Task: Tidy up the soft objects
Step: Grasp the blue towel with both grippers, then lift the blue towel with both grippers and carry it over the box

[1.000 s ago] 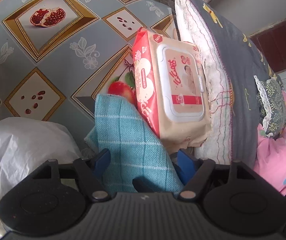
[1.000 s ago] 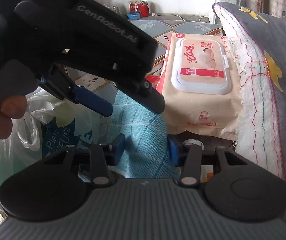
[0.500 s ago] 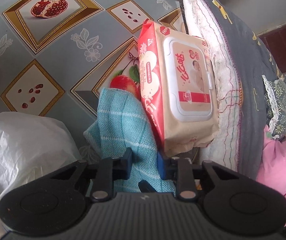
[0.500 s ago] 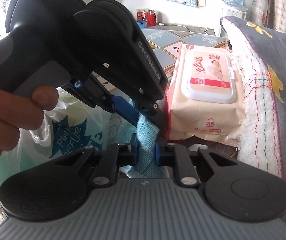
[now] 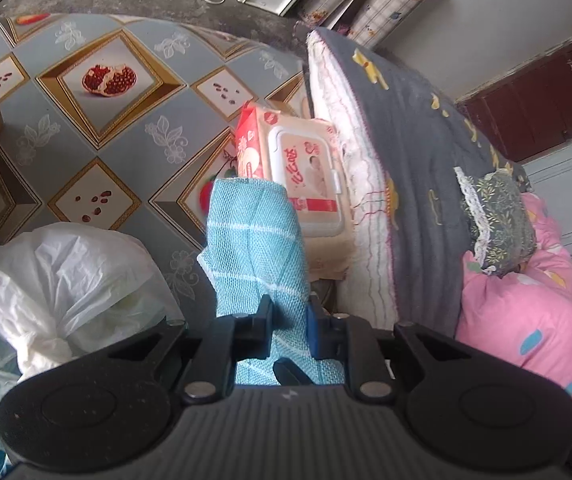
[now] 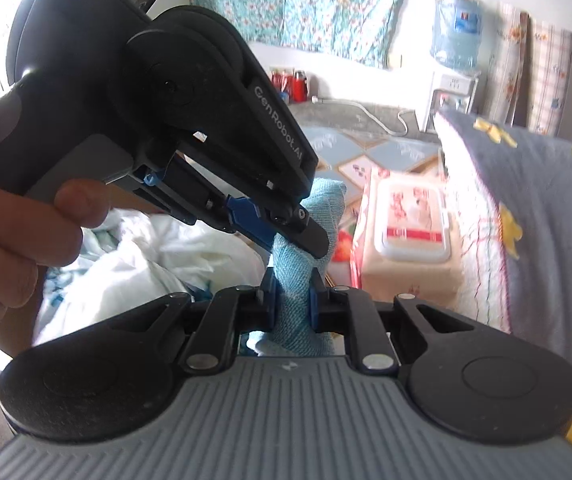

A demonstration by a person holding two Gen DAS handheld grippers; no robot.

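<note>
Your left claw [image 6: 286, 232], marked "GenRobot.AI", and right claw [image 6: 290, 300] both pinch the teal woven cloth [image 5: 258, 240]. It's bunched upright, white-striped, wet-wipes pack [image 5: 305, 176] at its one o'clock.

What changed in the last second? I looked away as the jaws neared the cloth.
Both grippers, left and right, closed their jaws on the teal cloth and lifted it off the tablecloth. The wipes pack, plastic bag and quilt stayed put.
</note>
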